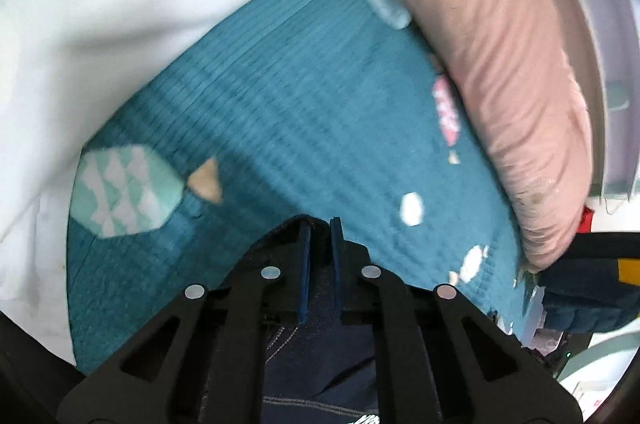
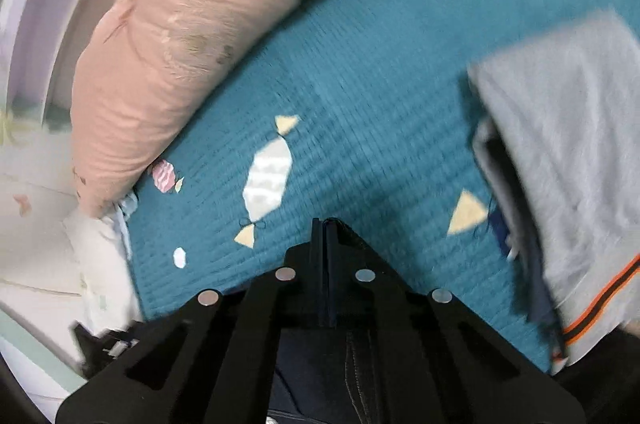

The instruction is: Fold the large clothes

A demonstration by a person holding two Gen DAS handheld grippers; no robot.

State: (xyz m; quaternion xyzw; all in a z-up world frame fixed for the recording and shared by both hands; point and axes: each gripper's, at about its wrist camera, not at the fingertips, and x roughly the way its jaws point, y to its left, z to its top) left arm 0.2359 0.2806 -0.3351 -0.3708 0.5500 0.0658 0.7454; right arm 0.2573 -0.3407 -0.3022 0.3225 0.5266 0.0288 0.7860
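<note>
1. We hold the dark denim garment (image 1: 320, 356) with both tongs: the left tongs (image 1: 319, 224) pinch its cloth, and the right tongs (image 2: 326, 226) are pressed together on it too.
2. The garment hangs under both tongs, above the teal quilt (image 2: 360, 83) on the bed, beside the pink pillow (image 2: 208, 3).
3. We judge the step as carrying or spreading the garment.
4. Next we must lay it flat on free quilt, away from the grey folded clothes (image 2: 560, 151).

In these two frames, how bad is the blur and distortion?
Left wrist: fisheye bends the quilt and pink pillow; mild motion smear, left gripper sharp on dark denim. Right wrist: heavier smear, worst on the grey garment; right gripper stays crisp. No glare in either.
</note>
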